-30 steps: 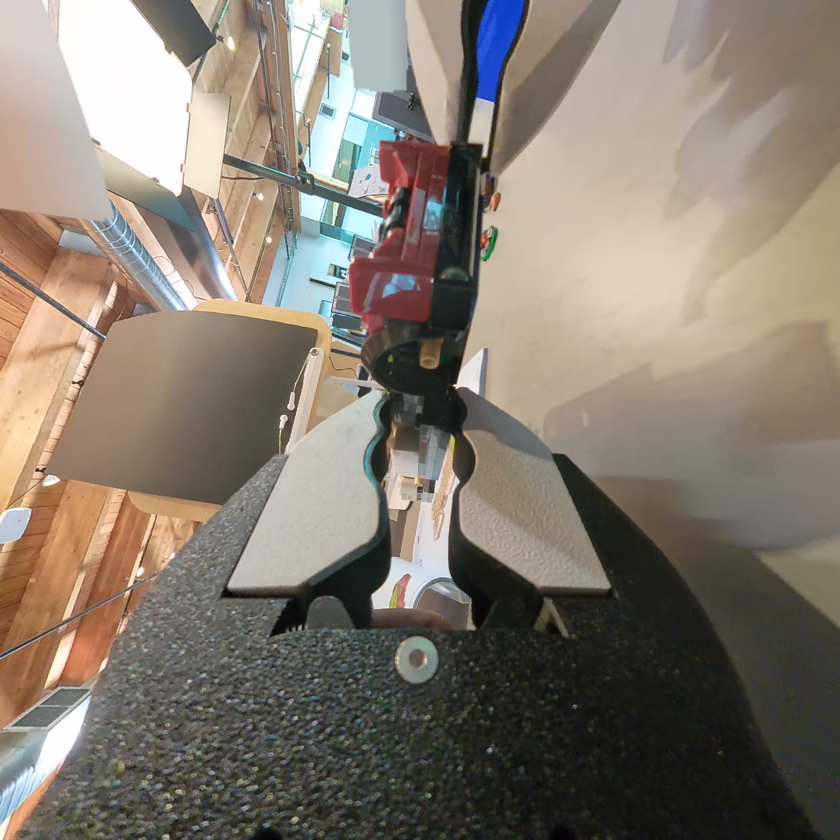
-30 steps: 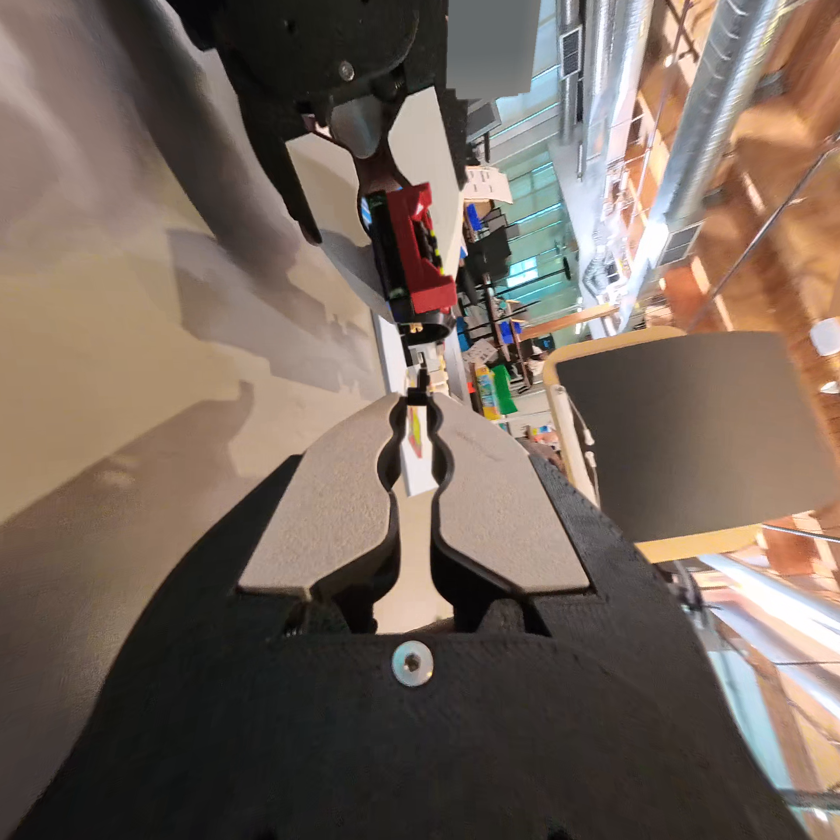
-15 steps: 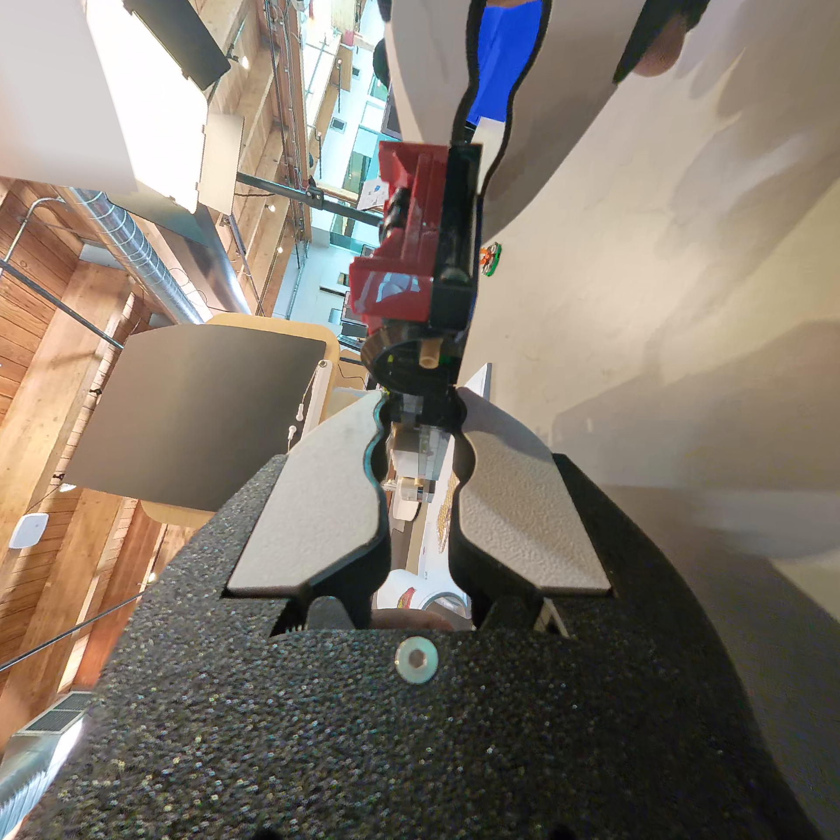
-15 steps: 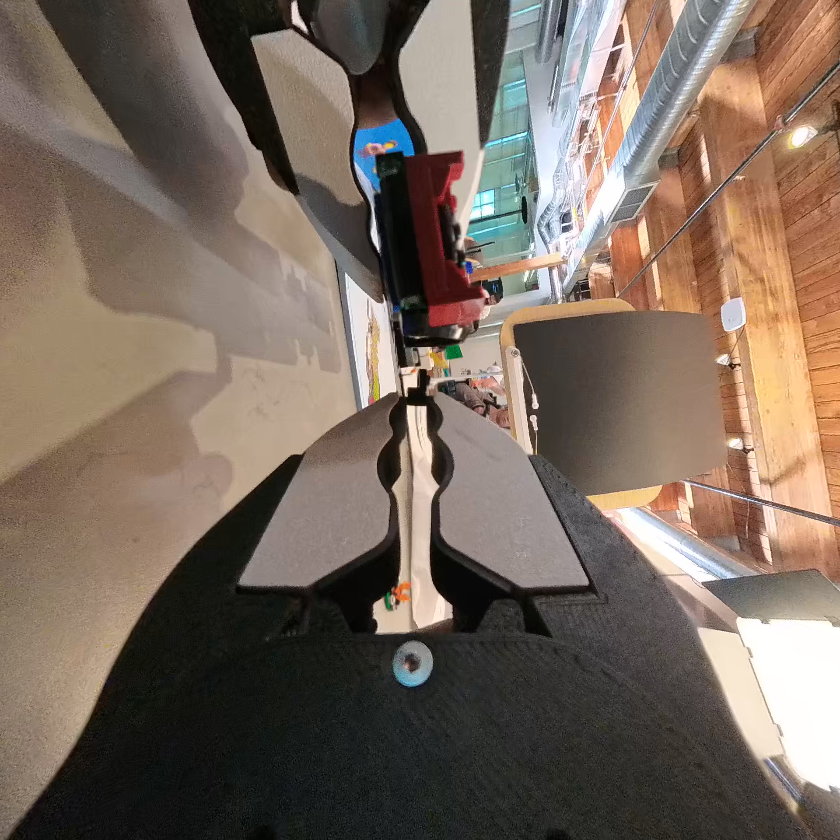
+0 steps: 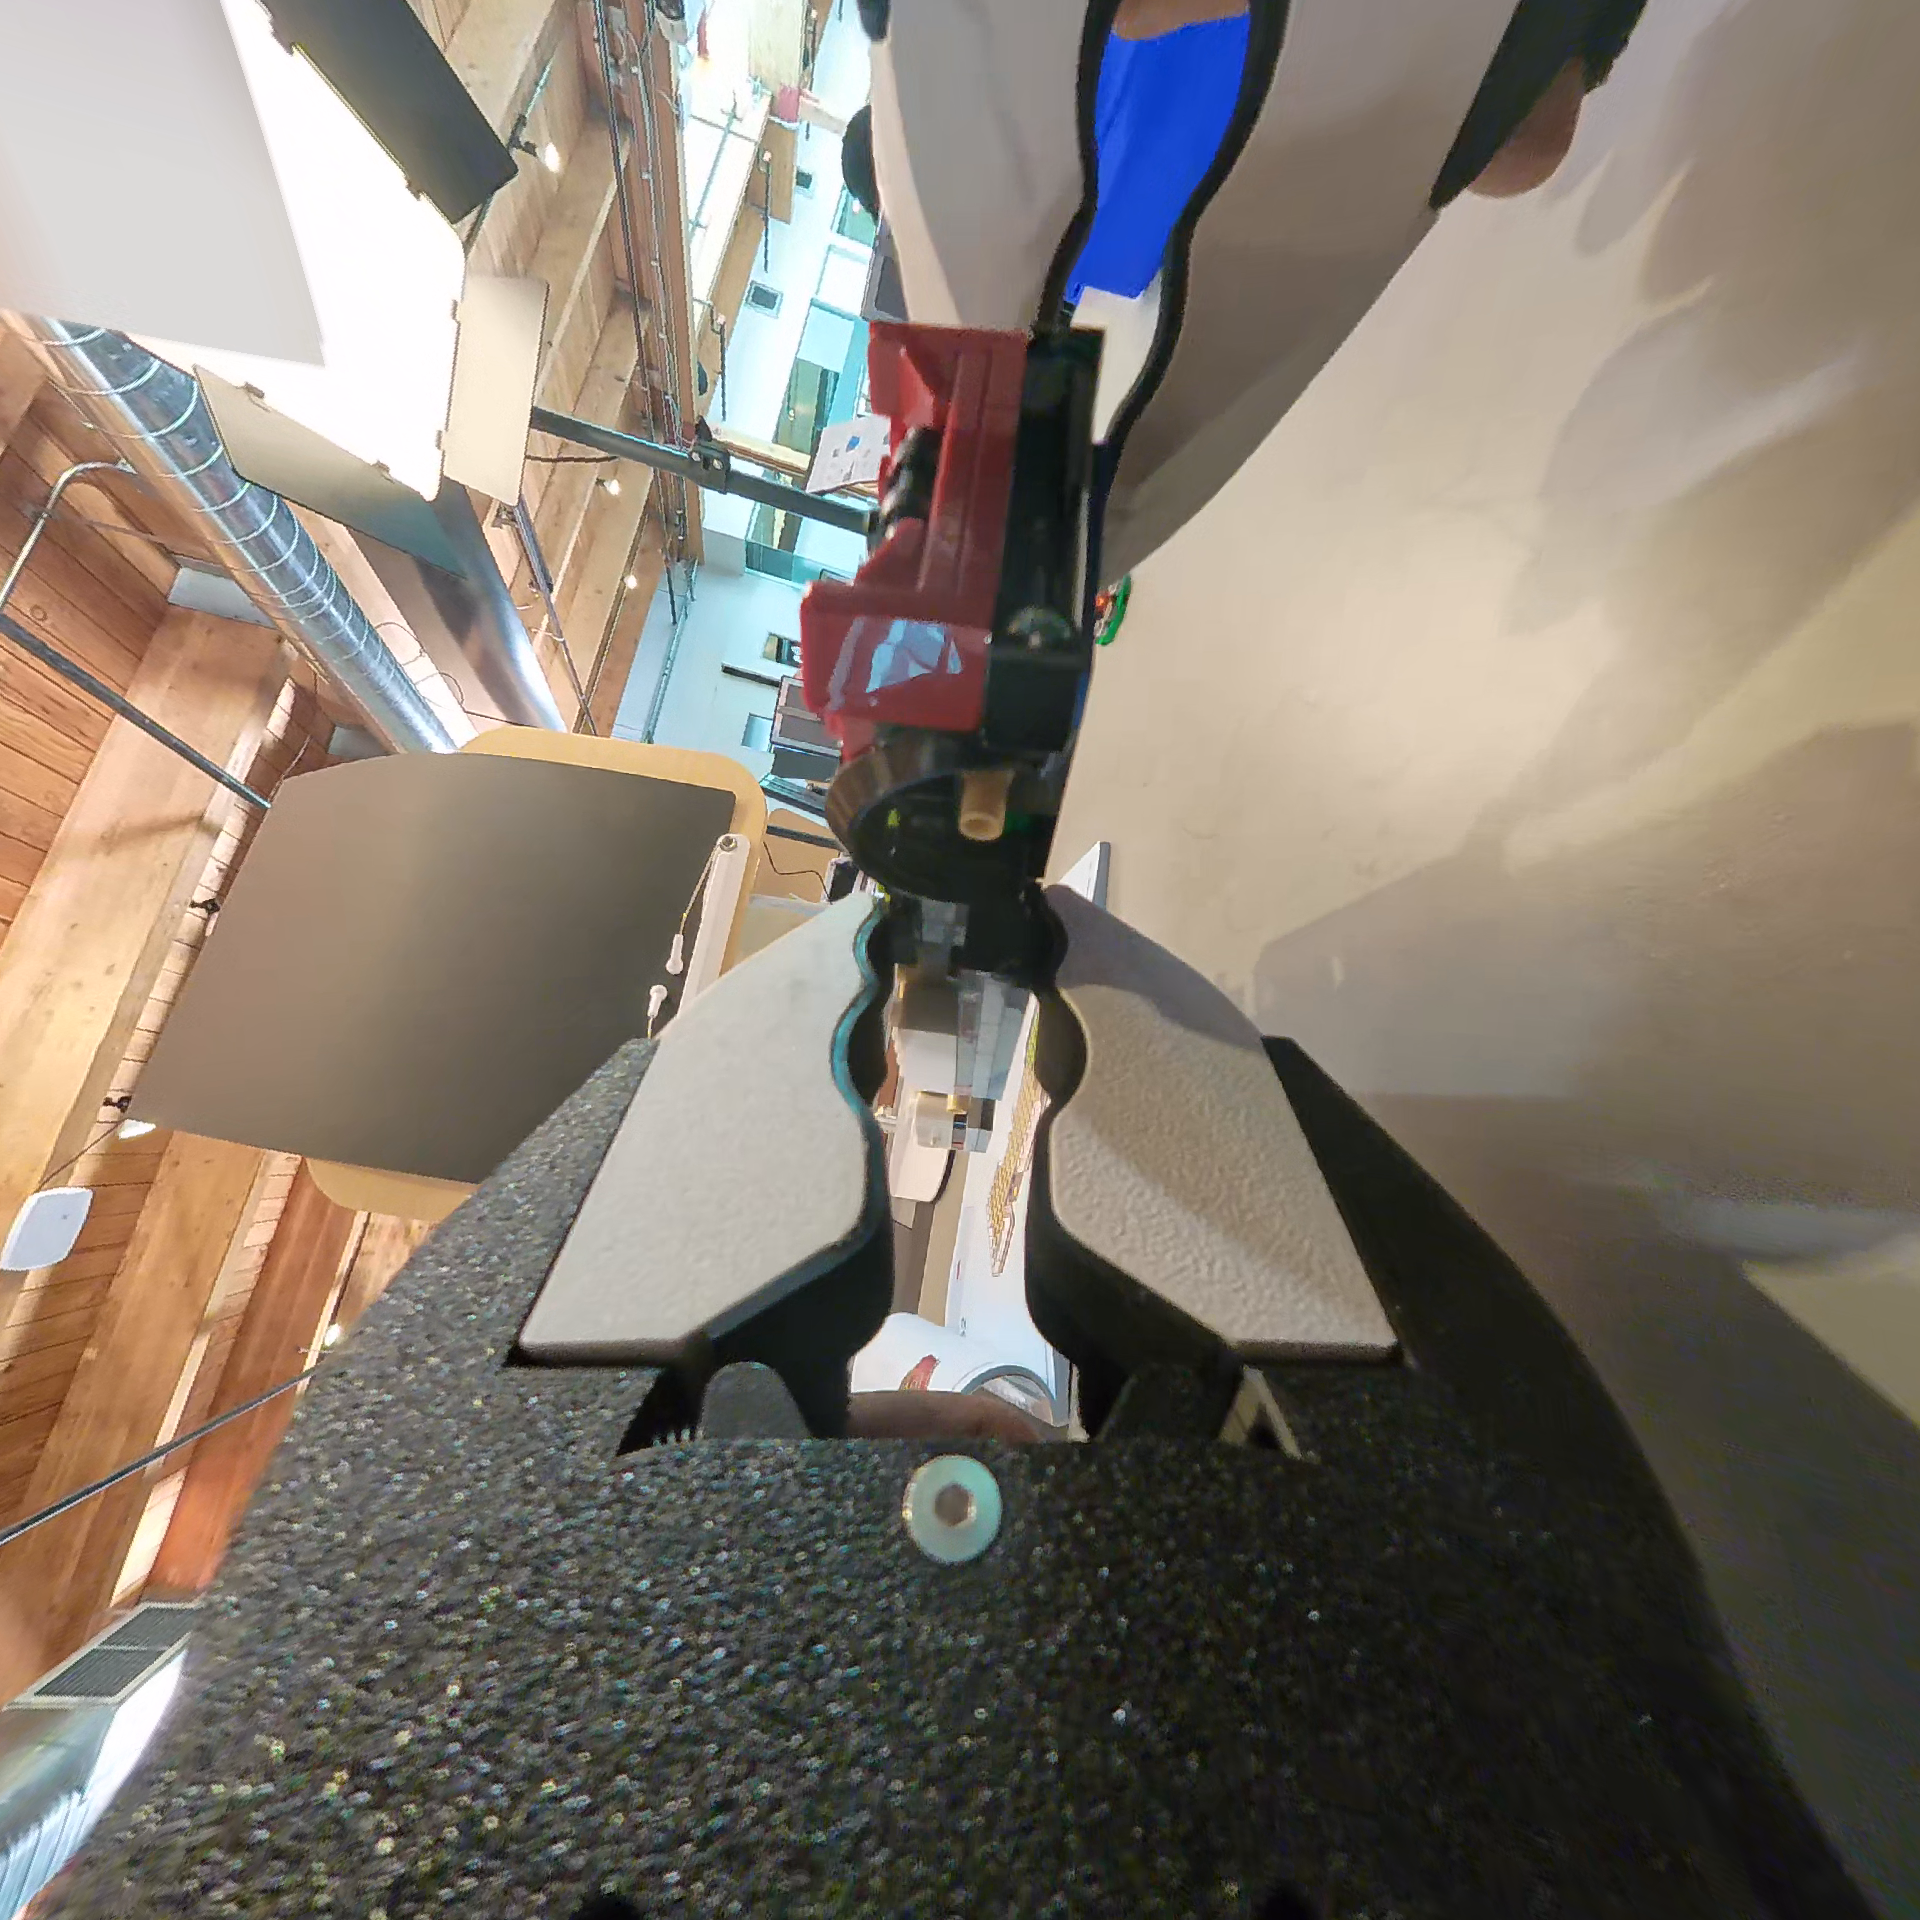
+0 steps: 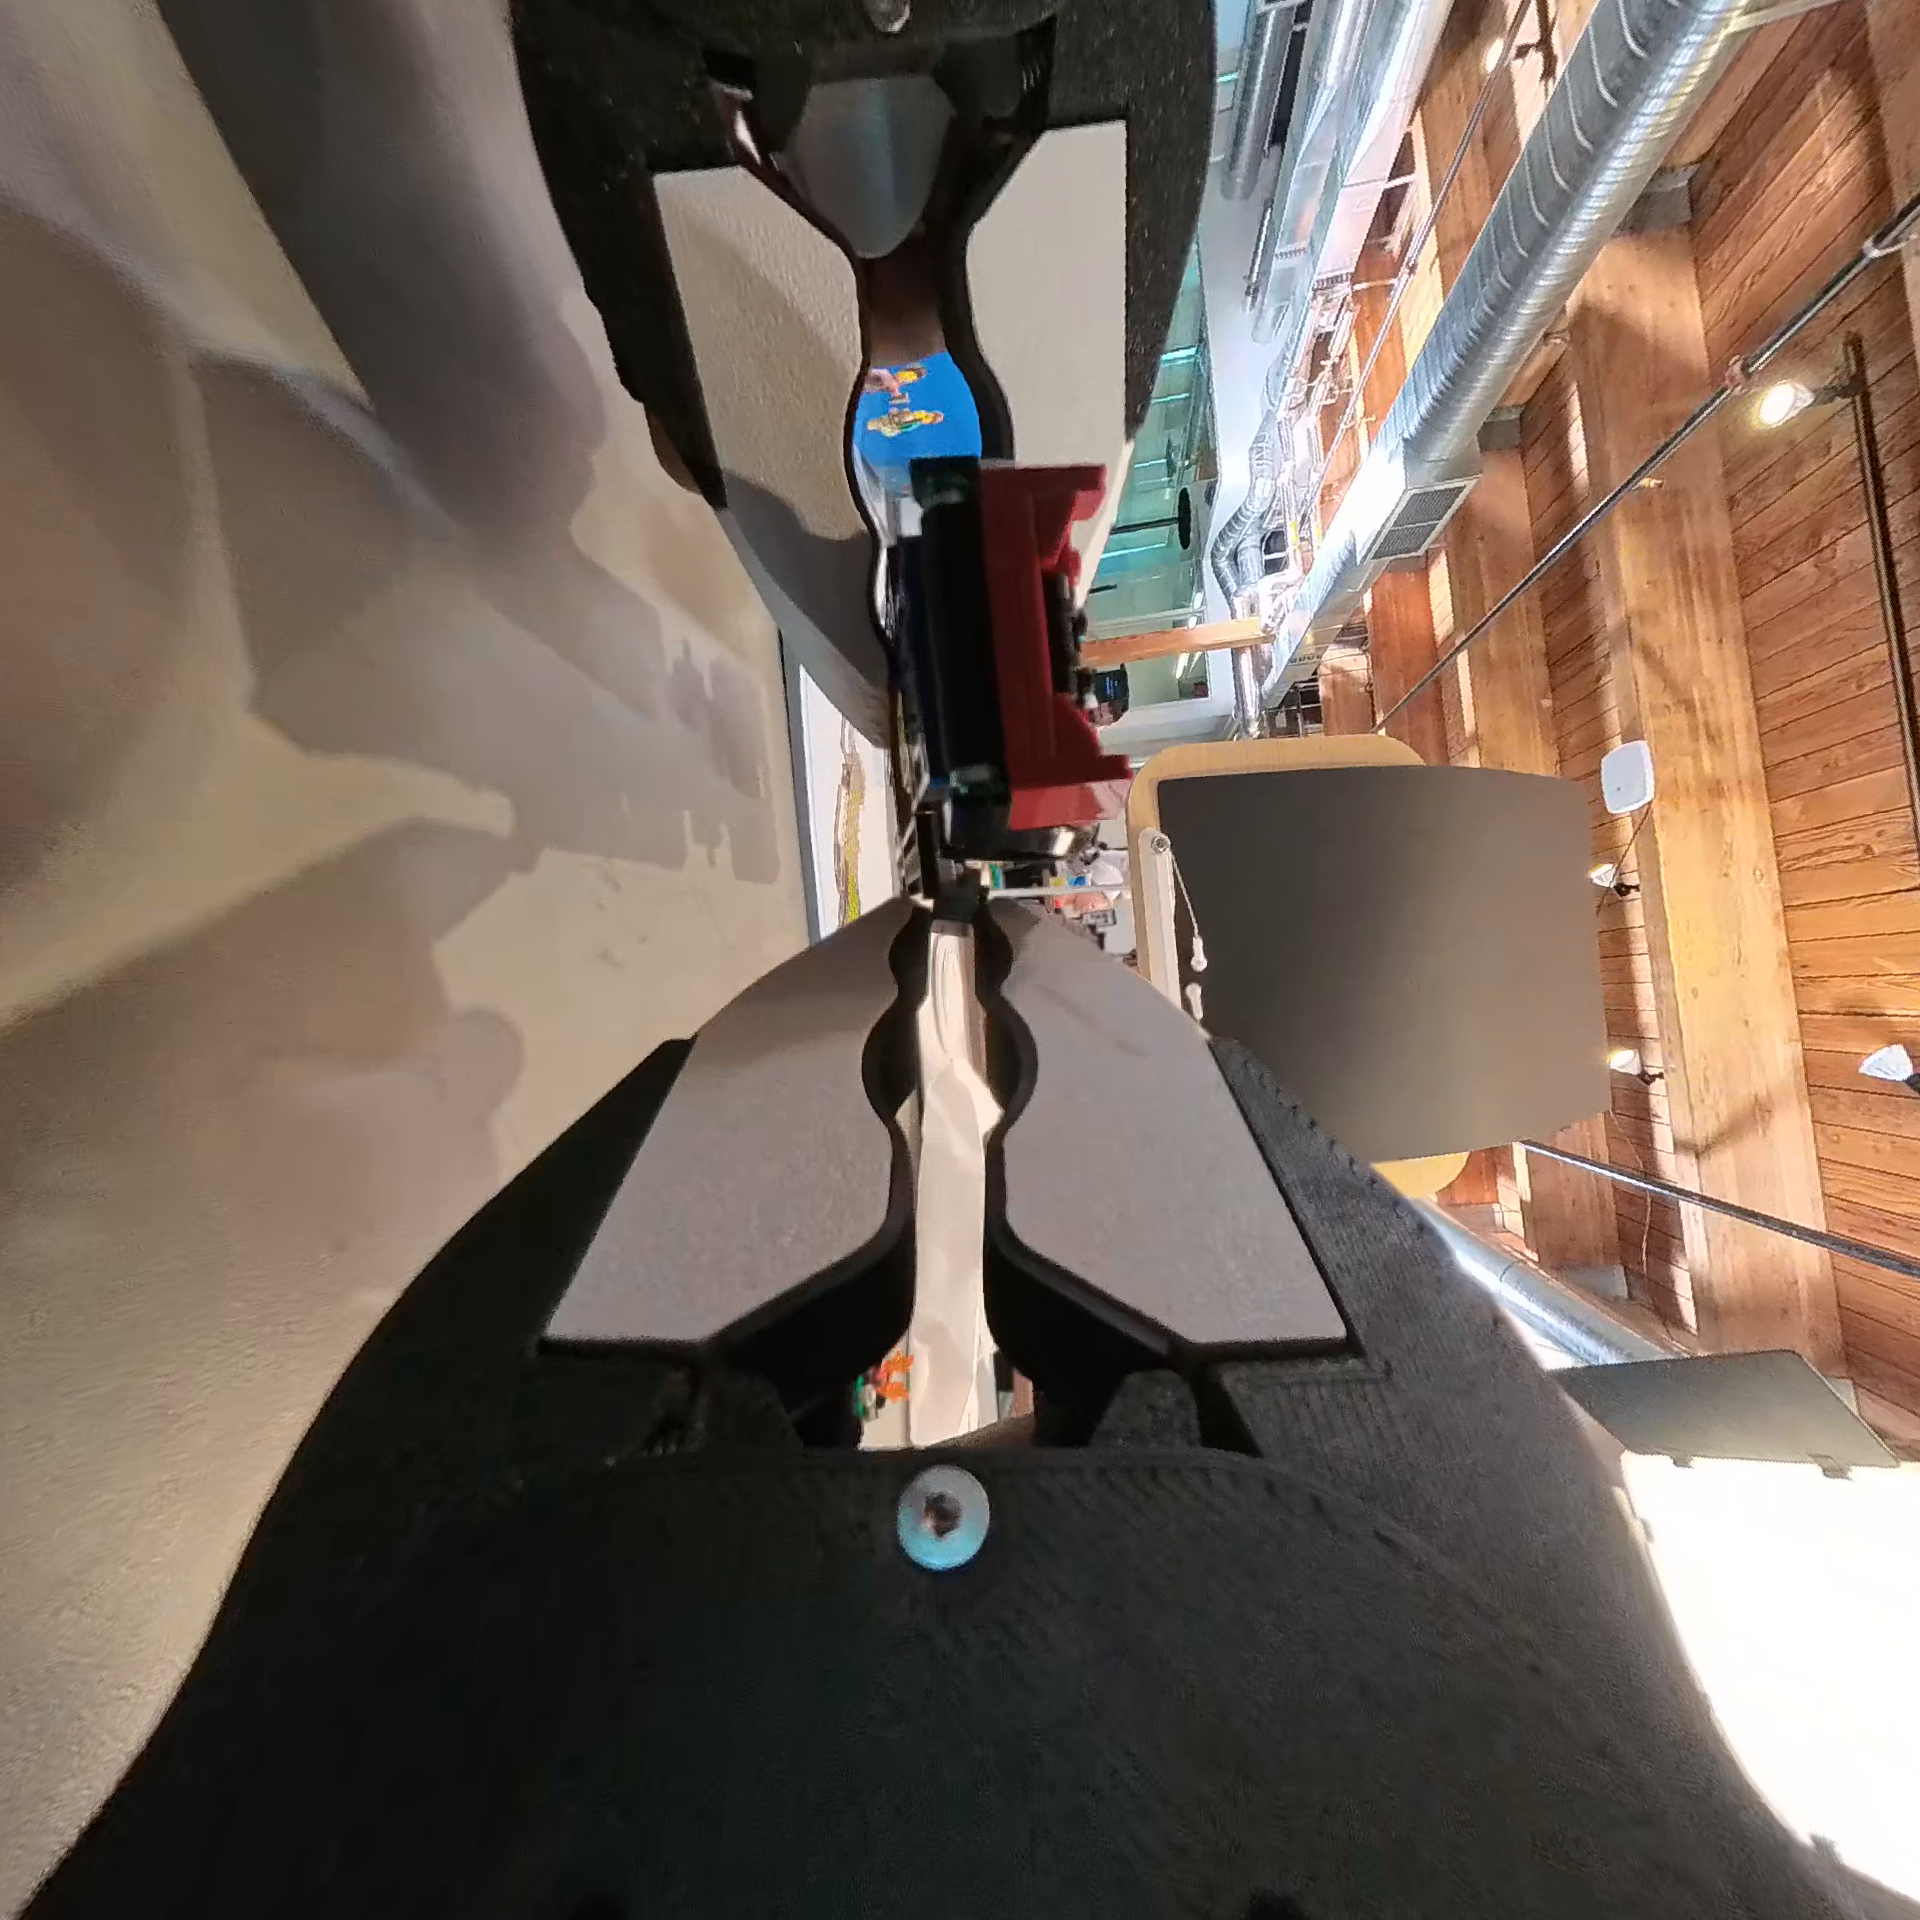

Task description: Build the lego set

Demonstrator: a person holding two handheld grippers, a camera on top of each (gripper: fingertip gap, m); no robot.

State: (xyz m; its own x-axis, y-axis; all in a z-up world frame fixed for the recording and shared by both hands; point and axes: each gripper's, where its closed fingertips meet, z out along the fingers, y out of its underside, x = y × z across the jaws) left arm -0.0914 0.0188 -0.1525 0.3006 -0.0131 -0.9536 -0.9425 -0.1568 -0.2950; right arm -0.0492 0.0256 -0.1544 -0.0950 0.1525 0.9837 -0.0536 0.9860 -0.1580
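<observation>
Both our grippers are clamped on the red and black toy car [image 5: 966,582]: left gripper [image 5: 961,925] narrow on its front, right gripper [image 6: 951,909] pinching the other end, above the table [image 5: 1455,727].

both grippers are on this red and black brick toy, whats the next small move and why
Probably hold the left gripper steady and nudge the right gripper straight forward along the toy. The left's fingers clamp the red and black brick toy by its black end. The right's fingers pinch a small black piece lined up at the opposite end. Whether it is fully seated cannot be told.
</observation>
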